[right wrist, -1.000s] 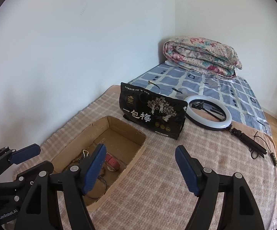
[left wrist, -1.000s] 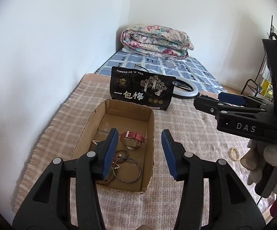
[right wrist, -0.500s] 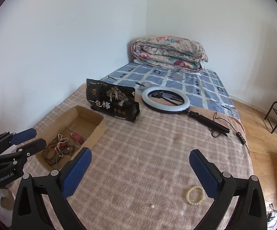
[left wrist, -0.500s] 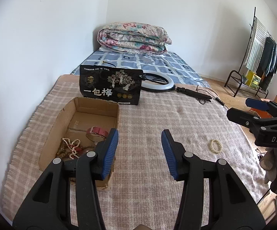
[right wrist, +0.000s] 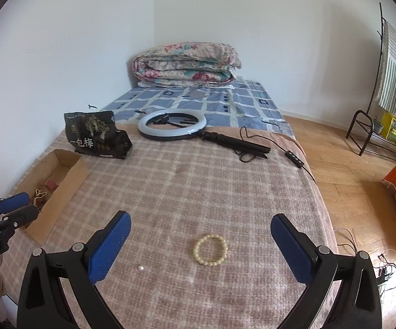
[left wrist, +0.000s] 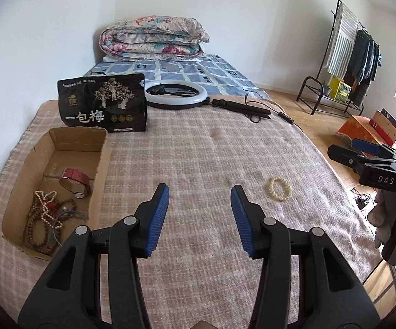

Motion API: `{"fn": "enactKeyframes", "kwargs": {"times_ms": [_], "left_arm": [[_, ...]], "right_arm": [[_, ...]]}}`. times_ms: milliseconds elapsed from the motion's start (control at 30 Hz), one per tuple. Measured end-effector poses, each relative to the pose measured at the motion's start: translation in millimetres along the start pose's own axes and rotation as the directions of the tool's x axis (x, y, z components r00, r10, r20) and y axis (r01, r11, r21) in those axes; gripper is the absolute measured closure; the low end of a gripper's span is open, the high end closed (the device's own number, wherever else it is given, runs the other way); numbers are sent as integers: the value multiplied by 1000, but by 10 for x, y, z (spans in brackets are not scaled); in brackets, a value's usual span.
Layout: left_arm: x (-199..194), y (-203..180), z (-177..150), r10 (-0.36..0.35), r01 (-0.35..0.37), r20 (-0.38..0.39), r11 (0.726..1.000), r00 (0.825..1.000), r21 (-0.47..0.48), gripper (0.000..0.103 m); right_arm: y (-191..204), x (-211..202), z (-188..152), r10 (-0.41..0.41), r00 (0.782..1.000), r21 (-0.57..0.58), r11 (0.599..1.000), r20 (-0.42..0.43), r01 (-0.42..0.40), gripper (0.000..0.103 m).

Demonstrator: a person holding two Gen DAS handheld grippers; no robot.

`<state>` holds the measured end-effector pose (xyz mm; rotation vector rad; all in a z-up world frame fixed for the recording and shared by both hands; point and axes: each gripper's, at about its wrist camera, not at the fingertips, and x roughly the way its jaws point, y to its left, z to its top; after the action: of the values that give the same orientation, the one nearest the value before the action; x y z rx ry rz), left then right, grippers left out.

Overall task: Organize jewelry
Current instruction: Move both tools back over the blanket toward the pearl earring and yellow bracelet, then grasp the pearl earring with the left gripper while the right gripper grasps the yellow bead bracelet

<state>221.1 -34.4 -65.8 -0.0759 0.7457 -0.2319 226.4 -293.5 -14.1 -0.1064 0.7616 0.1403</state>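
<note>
Now the right gripper (right wrist: 200,242) hangs over the bed's checked blanket (right wrist: 198,178) with its jaws spread as wide as they go and nothing between the pads. A pale bead bracelet (right wrist: 211,249) lies flat on the blanket below the gap, touching neither pad, and a single loose bead (right wrist: 141,267) sits near it, toward the left pad. The left gripper (left wrist: 199,220) points down at bare blanket, jaws partly apart and empty. A cardboard box (left wrist: 103,161) by the wall, well apart from the bracelet, holds a red strap (left wrist: 74,176) and tangled bead strings (left wrist: 45,219). Behind it stand a black bag (left wrist: 102,107) and a ring light (left wrist: 177,96).
</note>
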Motion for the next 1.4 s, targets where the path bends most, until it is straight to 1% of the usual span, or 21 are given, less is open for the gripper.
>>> {"fn": "enactKeyframes", "kwargs": {"times_ms": [233,300,400,433,467,500,533,600,667,700,767,800,833,867,900,967,1100,1167,1267,1333,1400], "left_arm": [[449,-275,-157,-57,60,-94,998,994,23,55],[539,-326,-221,-59,62,-104,998,993,33,55],[702,-398,-333,-74,81,-145,996,987,40,55],[759,-430,-376,-74,83,-156,995,985,50,56],[810,-451,-406,-70,81,-165,995,984,58,62],[869,-480,-438,-72,85,-178,994,981,67,65],[924,-511,-464,-81,97,-191,992,978,75,65],[1009,-563,-502,-79,100,-204,990,976,95,67],[1086,-607,-519,-86,110,-215,989,973,101,70],[1122,-629,-531,-87,112,-223,988,971,104,71],[1183,-658,-561,-77,106,-236,988,969,111,72],[1220,-659,-578,-81,109,-246,988,966,105,72],[1260,-660,-593,-80,110,-259,988,963,104,73],[1286,-665,-606,-80,111,-268,988,960,106,79],[1309,-674,-622,-79,114,-276,987,958,112,80],[1335,-687,-637,-67,105,-277,987,958,125,80],[1369,-669,-626,-78,113,-281,988,956,110,80],[1380,-673,-617,-79,114,-281,987,956,111,81],[1406,-701,-614,-79,117,-285,986,955,120,87],[1428,-718,-624,-76,117,-288,985,955,126,89],[1448,-731,-632,-70,111,-288,985,955,132,93]], "right_arm": [[-349,342,-361,-42,997,19,999,-58,44,0],[-448,443,-424,-43,996,34,998,-73,46,0],[-562,579,-516,-47,995,55,997,-87,52,0],[-585,618,-546,-54,994,58,997,-91,59,0],[-610,661,-569,-59,994,62,996,-94,65,0],[-628,708,-588,-62,993,67,995,-98,69,0],[-646,758,-610,-61,993,73,995,-102,69,1],[-663,841,-640,-50,992,80,995,-113,59,4],[-658,925,-655,-32,991,80,996,-127,43,11],[-655,958,-665,-25,991,78,996,-133,36,13],[-629,1036,-685,-11,988,74,997,-153,23,22],[-619,1074,-694,-3,986,73,997,-164,15,24],[-611,1108,-704,3,985,72,997,-172,10,28],[-599,1142,-712,9,984,72,997,-179,3,30],[-594,1172,-715,14,983,72,997,-185,0,31],[-586,1233,-725,27,980,78,997,-197,-12,37],[-578,1319,-730,41,977,89,996,-207,-23,39],[-568,1353,-724,43,976,87,996,-213,-25,42],[-559,1404,-723,54,973,89,995,-225,-35,48],[-550,1417,-719,55,972,85,996,-228,-37,49],[-538,1432,-707,55,971,79,996,-232,-37,51]]}}
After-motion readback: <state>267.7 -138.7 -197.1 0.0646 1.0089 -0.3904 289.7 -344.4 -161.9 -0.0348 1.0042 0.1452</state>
